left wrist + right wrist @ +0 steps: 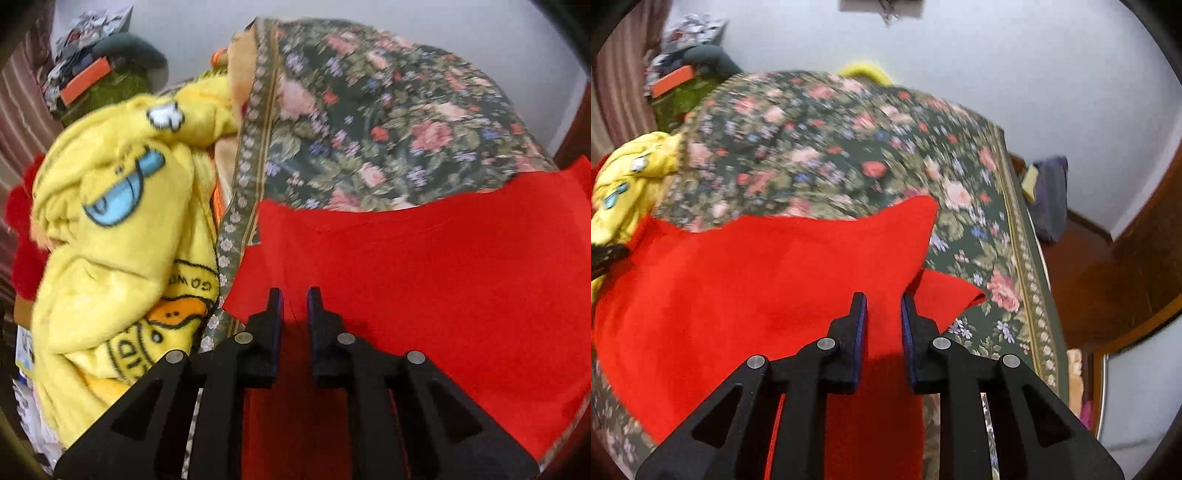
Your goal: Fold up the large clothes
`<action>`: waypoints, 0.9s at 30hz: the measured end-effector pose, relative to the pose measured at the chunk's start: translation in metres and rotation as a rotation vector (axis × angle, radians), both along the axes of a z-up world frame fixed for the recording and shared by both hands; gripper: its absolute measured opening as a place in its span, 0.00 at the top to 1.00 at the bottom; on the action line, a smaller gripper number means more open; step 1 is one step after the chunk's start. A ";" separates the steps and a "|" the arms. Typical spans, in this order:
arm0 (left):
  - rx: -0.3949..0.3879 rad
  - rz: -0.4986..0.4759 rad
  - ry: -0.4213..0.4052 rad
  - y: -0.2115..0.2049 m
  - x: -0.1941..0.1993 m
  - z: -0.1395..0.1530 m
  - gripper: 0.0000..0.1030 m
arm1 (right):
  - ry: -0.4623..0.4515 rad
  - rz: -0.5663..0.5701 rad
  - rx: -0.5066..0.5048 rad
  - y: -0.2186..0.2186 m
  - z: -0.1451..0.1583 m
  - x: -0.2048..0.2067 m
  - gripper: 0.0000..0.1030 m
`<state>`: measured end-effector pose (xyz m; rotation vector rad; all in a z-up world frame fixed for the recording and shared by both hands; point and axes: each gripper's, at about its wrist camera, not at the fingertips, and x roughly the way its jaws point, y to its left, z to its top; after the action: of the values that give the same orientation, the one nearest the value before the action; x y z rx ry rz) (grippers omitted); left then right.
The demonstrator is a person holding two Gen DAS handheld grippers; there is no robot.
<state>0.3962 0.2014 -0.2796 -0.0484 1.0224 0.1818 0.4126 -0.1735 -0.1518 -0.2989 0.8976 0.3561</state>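
- Nearest, left gripper [294, 295]: jaws parted by a narrow gap, red garment [424, 280] visible below and between them, pads not pressing on cloth; released.
- Likewise right gripper [883, 301]: jaws parted slightly wider, red cloth beneath the gap, nothing pinched; released.
- Red garment spread across the floral bedspread [369, 122], directly under both grippers, reaching toward the bed's middle.
- Progress, as judged: one fold apparently laid, since the right wrist view shows an upper layer ending in a raised corner with a lower flap [951, 293] poking out beyond it. Edges uneven, not squared. Remaining: at least a further fold and tidying of that projecting flap.
- Count, task items: one red garment under work; one yellow fleece garment [122, 229] with cartoon print, bunched at the bed's left edge, not yet folded.
- Count, tools: two grippers, one per view; a dark tip at the left border of the right wrist view, probably the other gripper, too little shown to confirm.
- Farther off: a second red fuzzy item [22, 236] behind the yellow fleece, kind unclear; a dark blue bundle [1051, 195] beside the bed's far right side.
- Farthest: one cluttered pile with an orange box [86, 79] against the wall.
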 end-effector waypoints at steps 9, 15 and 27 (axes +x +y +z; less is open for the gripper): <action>-0.057 -0.126 -0.112 -0.043 -0.031 0.051 0.75 | -0.026 0.162 0.125 0.047 0.027 -0.043 0.72; -0.085 -0.220 -0.119 -0.081 -0.036 0.049 0.69 | 0.088 0.246 0.161 0.083 -0.003 -0.055 0.71; -0.077 -0.130 -0.064 -0.068 -0.066 -0.014 0.21 | 0.134 0.127 0.113 0.045 -0.044 -0.054 0.26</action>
<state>0.3297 0.1336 -0.2937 -0.0570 0.9655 0.0224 0.3583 -0.1288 -0.1959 -0.2301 0.9886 0.5482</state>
